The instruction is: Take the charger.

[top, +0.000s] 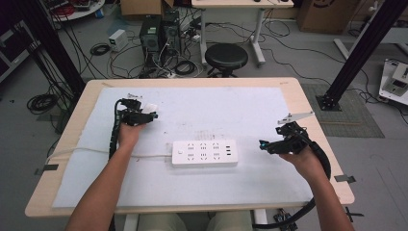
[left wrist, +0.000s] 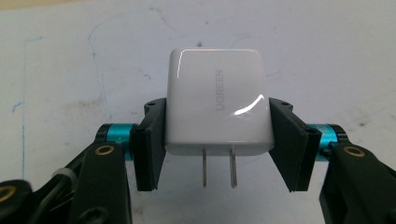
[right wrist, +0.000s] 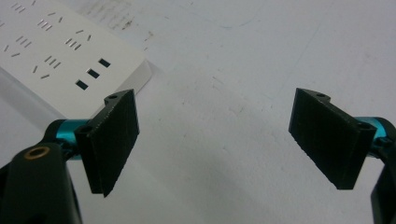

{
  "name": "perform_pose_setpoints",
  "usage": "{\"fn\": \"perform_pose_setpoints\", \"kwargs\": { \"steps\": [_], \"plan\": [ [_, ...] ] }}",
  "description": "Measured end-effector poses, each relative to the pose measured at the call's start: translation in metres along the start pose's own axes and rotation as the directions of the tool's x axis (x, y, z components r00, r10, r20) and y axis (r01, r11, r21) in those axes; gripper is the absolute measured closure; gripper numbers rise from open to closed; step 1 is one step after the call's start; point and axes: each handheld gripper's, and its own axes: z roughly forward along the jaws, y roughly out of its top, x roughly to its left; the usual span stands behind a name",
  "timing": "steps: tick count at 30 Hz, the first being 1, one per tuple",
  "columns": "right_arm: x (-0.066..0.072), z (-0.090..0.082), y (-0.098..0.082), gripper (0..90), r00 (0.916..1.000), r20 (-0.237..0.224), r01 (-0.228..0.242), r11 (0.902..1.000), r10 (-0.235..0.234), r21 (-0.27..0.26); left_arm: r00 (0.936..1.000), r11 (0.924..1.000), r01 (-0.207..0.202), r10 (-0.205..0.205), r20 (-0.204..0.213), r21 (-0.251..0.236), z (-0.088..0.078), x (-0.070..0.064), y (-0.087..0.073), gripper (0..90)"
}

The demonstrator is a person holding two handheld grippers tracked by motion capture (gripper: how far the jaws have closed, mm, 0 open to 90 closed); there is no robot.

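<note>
A white charger point(left wrist: 215, 105) is clamped in the left claw point(left wrist: 217, 144) near the tabletop's point(top: 308, 110) far-left corner; the right claw point(right wrist: 215, 140) is held wide open, empty, beside the power strip point(top: 205, 153).

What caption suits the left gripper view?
Left claw grips a white UGREEN charger by its sides, prongs toward the camera, above the white mat.

1. A light wooden desk point(top: 308, 103) is seen from the high view, with rounded corners and a pale edge left bare all around.
2. Most of its top is covered by a big whitish mat point(top: 202, 115), kinda scuffed and marked with faint pen lines and smudges.
3. A white power strip point(top: 205, 153) is laid flat on the mat, roughly mid-desk toward the near side, sockets up.
4. Its white cable point(top: 84, 151) is run off to the left across the mat.
</note>
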Motion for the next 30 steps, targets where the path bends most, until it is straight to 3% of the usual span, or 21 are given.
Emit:
{"fn": "perform_pose_setpoints", "kwargs": {
  "steps": [5, 10, 14, 19, 22, 30],
  "plan": [
    [0.005, 0.001, 0.000, 16.3, 0.9999, -0.007, 0.014, 0.9999, -0.014, -0.005, 0.9990, 0.9986, -0.009, 0.011, 0.042, -0.053, -0.022, -0.007, 0.000, 42.5],
    [0.009, -0.001, 0.001, 16.3, 0.9995, -0.013, 0.029, 0.9994, -0.029, -0.020, 0.9971, 0.9969, -0.027, 0.032, 0.069, -0.074, -0.042, -0.013, -0.006, 42.5],
    [0.012, -0.001, 0.001, 16.3, 0.9990, -0.019, 0.041, 0.9989, -0.041, -0.024, 0.9920, 0.9924, -0.088, 0.095, 0.083, -0.086, -0.057, -0.021, -0.008, 42.5],
    [0.015, 0.000, 0.000, 16.3, 0.9988, -0.022, 0.044, 0.9987, -0.045, -0.027, 0.9781, 0.9790, -0.156, 0.172, 0.118, -0.131, -0.079, -0.033, -0.009, 42.6],
    [0.016, -0.001, 0.000, 16.3, 0.9984, -0.026, 0.049, 0.9981, -0.050, -0.037, 0.9661, 0.9677, -0.198, 0.220, 0.136, -0.156, -0.091, -0.040, -0.010, 42.6],
    [0.021, -0.002, 0.001, 16.3, 0.9969, -0.042, 0.064, 0.9964, -0.066, -0.056, 0.9398, 0.9458, -0.258, 0.293, 0.176, -0.197, -0.116, -0.055, -0.016, 42.5]
  ]
}}
